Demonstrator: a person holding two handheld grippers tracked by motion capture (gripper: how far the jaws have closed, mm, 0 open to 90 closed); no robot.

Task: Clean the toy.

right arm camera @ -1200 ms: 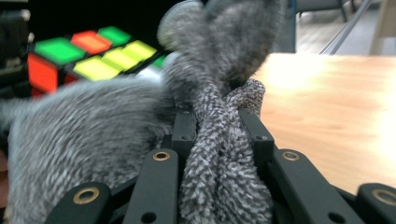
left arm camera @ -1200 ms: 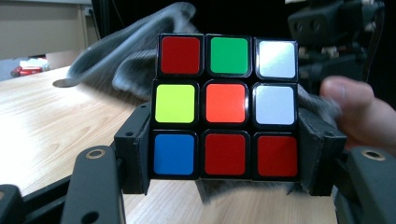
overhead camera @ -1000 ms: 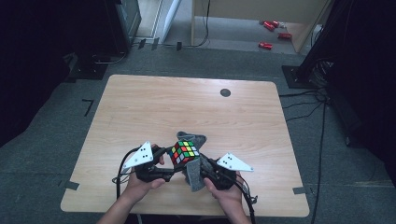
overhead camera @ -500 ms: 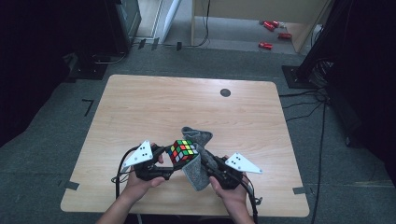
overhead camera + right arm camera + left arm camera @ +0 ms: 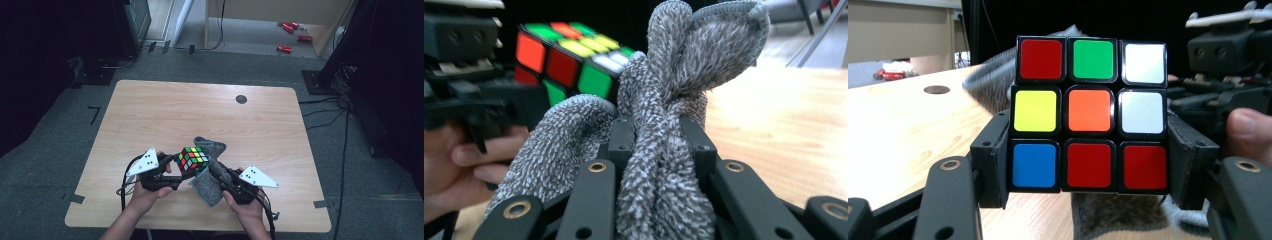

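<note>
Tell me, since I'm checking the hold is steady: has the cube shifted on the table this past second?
No. Against the dark round spot on the table, the cube sits where it was, clamped in the left tongs.

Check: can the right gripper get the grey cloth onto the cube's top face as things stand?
Probably yes: the right gripper, shut on the grey cloth, sits beside the Rubik's cube; left gripper clamps only its sides.

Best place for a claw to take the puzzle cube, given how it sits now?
Across two opposite flat faces, low on the puzzle cube, coming in level from the person's side. The left claw already does this: its pads press flat on the cube's bottom layer, which probably leaves the upper faces free for the grey cloth in the right claw.
</note>
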